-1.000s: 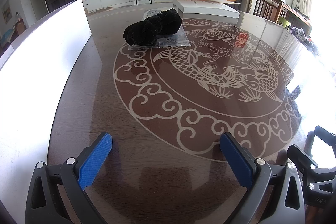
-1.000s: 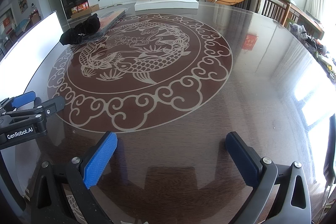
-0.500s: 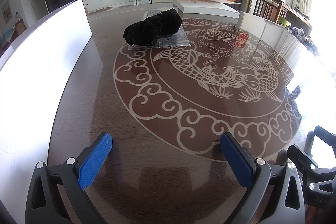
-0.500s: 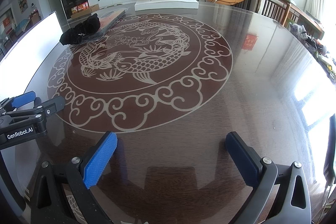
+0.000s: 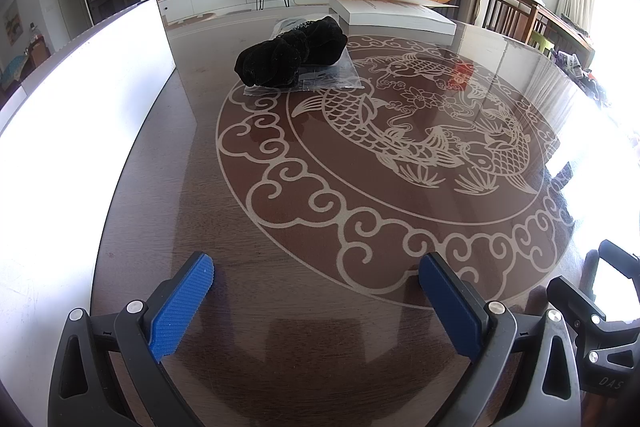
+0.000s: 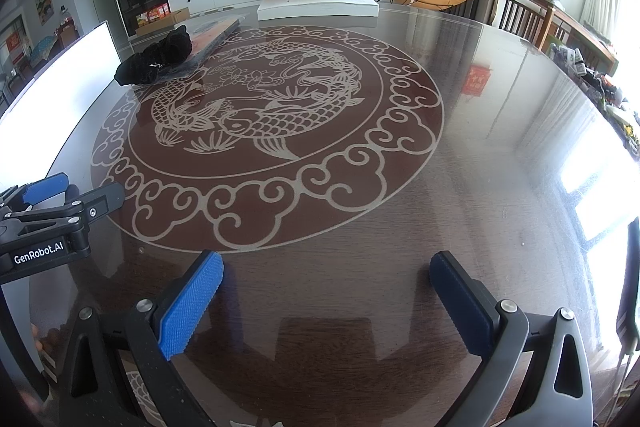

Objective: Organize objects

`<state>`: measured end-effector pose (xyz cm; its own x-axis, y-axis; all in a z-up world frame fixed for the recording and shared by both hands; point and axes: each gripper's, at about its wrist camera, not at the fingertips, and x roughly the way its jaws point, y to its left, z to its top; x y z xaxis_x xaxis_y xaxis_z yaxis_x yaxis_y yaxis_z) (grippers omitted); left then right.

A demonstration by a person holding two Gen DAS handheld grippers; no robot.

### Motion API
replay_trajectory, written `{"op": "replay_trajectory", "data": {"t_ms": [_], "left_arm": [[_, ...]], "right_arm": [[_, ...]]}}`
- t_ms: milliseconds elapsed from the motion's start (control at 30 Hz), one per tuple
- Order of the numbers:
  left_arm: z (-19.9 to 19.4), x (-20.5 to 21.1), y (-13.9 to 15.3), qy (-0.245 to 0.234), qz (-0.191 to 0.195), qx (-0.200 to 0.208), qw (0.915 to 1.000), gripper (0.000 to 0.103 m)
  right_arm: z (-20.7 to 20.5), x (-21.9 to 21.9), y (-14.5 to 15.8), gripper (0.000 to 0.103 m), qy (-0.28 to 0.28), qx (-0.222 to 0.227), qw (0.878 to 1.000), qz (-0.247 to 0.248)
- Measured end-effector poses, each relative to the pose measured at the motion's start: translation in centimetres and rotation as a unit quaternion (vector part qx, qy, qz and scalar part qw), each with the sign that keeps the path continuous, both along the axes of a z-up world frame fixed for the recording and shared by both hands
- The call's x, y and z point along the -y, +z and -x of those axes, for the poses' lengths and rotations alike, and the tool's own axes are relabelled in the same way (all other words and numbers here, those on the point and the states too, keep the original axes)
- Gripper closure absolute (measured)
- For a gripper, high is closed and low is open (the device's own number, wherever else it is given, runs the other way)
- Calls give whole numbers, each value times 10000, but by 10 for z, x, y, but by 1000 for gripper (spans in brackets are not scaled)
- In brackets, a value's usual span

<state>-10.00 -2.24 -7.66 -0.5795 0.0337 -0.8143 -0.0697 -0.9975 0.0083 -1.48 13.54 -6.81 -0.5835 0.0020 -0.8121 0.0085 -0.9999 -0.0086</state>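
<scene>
Left wrist view: left gripper (image 5: 316, 301) spread wide, holding nothing.
Right gripper (image 6: 326, 301): spread wide, holding nothing.
Black cloth bundle (image 5: 290, 57): lying on a clear plastic bag (image 5: 340, 77).

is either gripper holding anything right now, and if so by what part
Nothing is held. The left gripper and right gripper both have their jaws wide apart over bare table; the black cloth bundle lies untouched far across it.
</scene>
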Motion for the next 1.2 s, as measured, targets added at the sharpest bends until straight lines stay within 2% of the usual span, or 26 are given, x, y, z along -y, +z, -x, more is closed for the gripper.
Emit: {"op": "replay_trajectory", "data": {"t_ms": [400,467,533,600,700,767,900,1000,1067,1100,1133,1200], "left_arm": [[0,0,0,1,-2,0,10000,0],[4,2,1,-75,6,163,9998,0],[13,3,5,80,109,568,9983,0],[27,5,19,208,195,584,9979,0],[58,6,50,129,268,103,9995,0],[90,1,62,-40,436,-48,9990,0],[155,-17,49,-456,1070,64,9932,0],[179,-29,32,-772,1214,182,9894,0],[181,-32,27,-954,1194,111,9882,22],[182,-32,24,-949,1206,133,9881,48],[182,-31,23,-923,1060,137,9900,57],[174,-23,24,-707,690,60,9951,63]], "right_arm": [[-1,0,0,0,0,-1,10000,1],[-1,0,0,0,1,-1,10000,1],[-1,0,0,0,1,-2,10000,4],[-1,0,0,0,-1,-2,10000,-1],[-1,0,0,0,2,-2,10000,1],[-2,0,0,0,0,-2,10000,0],[-2,0,0,0,0,-3,10000,0],[-2,0,0,0,1,-4,10000,1],[-2,0,1,0,-1,-4,10000,0],[-2,0,1,0,-1,-4,10000,0],[-3,0,0,0,-1,-4,10000,-1],[-3,0,0,0,-3,-4,10000,-3]]}}
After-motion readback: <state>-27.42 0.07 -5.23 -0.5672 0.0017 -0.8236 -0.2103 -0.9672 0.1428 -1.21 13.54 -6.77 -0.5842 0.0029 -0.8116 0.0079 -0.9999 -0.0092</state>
